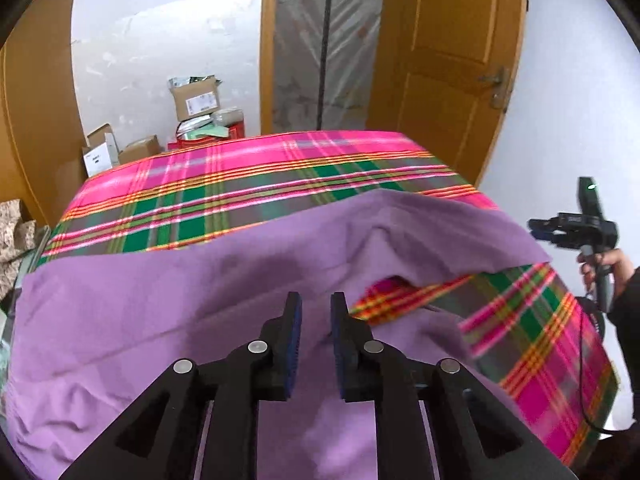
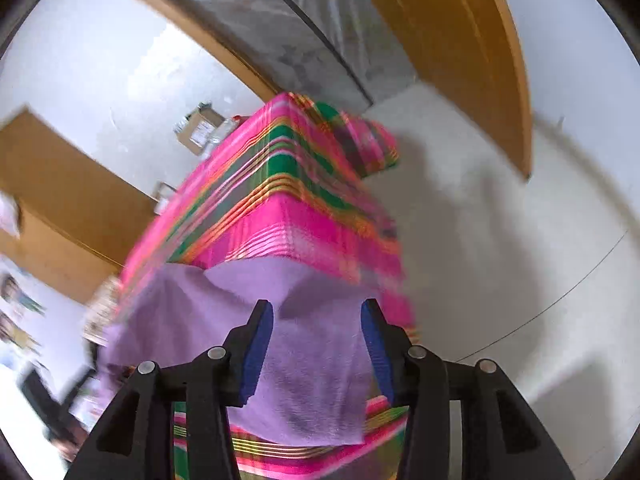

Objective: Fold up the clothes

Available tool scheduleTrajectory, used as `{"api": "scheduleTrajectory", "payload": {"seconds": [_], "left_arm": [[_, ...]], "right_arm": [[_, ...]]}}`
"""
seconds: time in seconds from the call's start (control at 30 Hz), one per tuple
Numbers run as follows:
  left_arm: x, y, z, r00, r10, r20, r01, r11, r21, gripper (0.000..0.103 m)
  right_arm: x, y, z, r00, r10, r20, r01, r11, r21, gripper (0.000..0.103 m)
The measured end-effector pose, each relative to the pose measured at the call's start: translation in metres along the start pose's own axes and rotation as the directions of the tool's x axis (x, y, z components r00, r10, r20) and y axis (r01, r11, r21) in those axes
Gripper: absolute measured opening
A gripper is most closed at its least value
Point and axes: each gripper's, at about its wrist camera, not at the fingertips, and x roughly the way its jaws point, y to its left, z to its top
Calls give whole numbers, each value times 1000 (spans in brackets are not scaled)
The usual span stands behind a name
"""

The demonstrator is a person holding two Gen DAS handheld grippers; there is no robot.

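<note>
Two grippers empty: left gripper (image 1: 316,312) narrowly parted, right gripper (image 2: 318,320) wide; purple cloth (image 1: 200,300) on plaid-covered table (image 1: 260,176), wooden door (image 1: 448,52) behind.

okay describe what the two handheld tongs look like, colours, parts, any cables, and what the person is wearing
Both tongs, left and right, are matte black linkage frames with round silver pivot pins and blue ribbed pads inside the fingers. In the left wrist view, the right tool shows a black upright module with a green light and a thin black cable. The person's sleeve is dark.
</note>
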Motion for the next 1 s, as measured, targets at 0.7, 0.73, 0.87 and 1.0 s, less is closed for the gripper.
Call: {"api": "scheduleTrajectory", "payload": {"seconds": [0.7,0.73,0.87,1.0], "left_arm": [[-1,-15,-1,1000,27,-13,-27,999,-25,15],[1,-14,-2,999,31,-15,-31,999,-27,15],[4,-10,-2,999,43,-25,-44,998,-41,15],[-1,-5,-2,998,57,-20,-58,997,-52,15]], "right_arm": [[-7,63,60,983,-12,186,60,965,-255,5],[-3,63,63,985,-31,171,77,961,-266,5],[18,50,66,977,-174,122,199,948,-247,10],[12,37,55,969,-204,140,230,953,-199,16]]}}
